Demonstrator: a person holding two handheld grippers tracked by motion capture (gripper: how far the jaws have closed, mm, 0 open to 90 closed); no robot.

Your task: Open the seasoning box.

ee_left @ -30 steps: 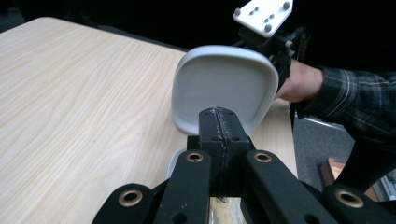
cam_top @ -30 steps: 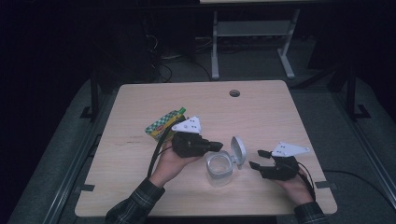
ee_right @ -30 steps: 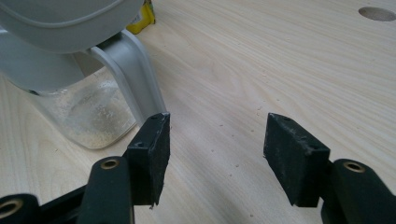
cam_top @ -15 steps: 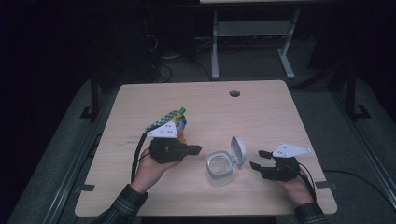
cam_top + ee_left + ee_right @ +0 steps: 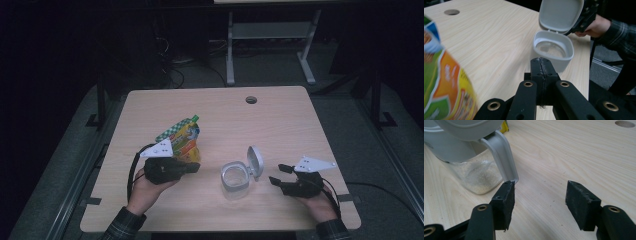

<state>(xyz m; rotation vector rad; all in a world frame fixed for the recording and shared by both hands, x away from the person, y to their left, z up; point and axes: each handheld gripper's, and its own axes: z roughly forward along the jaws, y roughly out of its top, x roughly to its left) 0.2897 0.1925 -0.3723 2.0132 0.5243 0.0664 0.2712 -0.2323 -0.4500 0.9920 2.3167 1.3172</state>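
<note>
Container (image 5: pixel 236 181), clear-walled with a grey rim and a hinged grey lid (image 5: pixel 255 162) flipped up, is seen lower centre of the high view, standing on the wooden table (image 5: pixel 280 125). No label or print can be made out on it. In the left gripper view the container (image 5: pixel 552 51) sits centre frame with the lid (image 5: pixel 560 15) raised behind it, upper centre.

Snack pouch (image 5: pixel 183 141) is seen left of centre in the high view, just above the left gripper. Green-and-white checked top edge, orange and yellow print below. In the left gripper view it (image 5: pixel 446 85) takes up the left edge, blurred; some white lettering on orange is there but cannot be read. No brand can be told.

Left gripper (image 5: pixel 192 167) is held lower left of the high view, jaws pointed toward the container, apart from it. In its own view (image 5: pixel 541 67) the jaws are pressed together, nothing between them.

Right gripper (image 5: pixel 278 175) is held lower right of the high view, just beside the container's lid side. In its own view (image 5: pixel 540 202) the jaws are set apart with bare table between them; nothing is gripped. The left pad (image 5: pixel 506 197) sits right at the tip of the lid's grey tab (image 5: pixel 504 157); contact cannot be confirmed. Fine residue is seen on the inner glass wall, upper left of that view.

A round cable hole (image 5: pixel 251 99) is seen in the table, upper centre of the high view.
</note>
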